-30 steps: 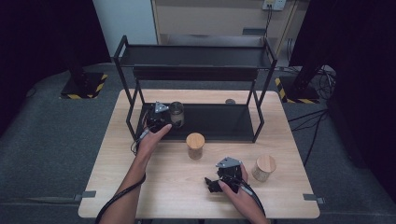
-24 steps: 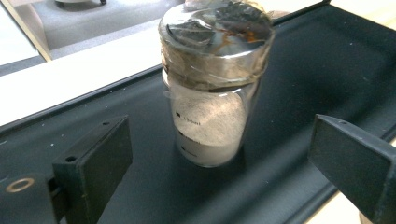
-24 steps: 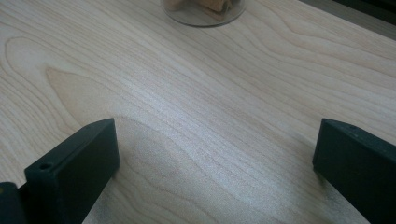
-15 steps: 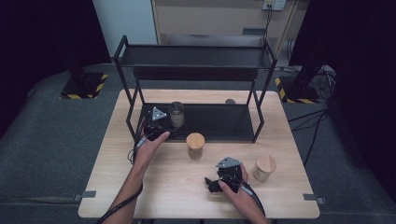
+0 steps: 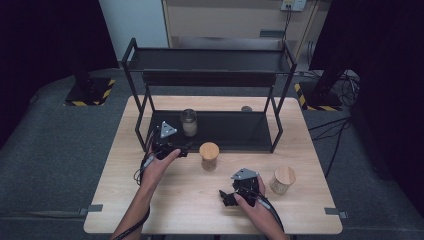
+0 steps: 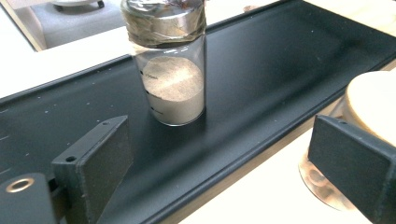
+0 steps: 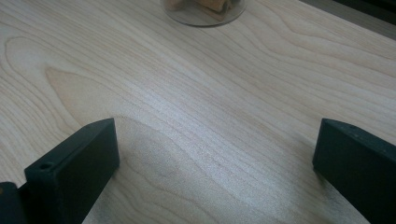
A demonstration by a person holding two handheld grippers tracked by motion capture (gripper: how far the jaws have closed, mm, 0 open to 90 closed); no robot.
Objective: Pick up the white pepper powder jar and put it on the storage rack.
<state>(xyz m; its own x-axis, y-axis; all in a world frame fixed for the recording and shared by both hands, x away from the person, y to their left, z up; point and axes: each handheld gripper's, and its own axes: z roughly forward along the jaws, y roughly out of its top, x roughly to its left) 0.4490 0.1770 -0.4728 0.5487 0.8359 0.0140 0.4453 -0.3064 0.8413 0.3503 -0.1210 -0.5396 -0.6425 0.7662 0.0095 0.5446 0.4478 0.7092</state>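
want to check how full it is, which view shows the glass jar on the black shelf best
The left gripper view: the glass jar stands close and upright on the black shelf, its pale powder plain below the foil-wrapped top. The high view shows the jar small and far off, its fill hard to judge.

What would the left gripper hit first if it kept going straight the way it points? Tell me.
Most likely the glass jar of pale powder standing on the rack's black lower shelf. The left gripper is open and the jar sits slightly left of centre between its jaws. The cork-lidded jar lies off to the right.
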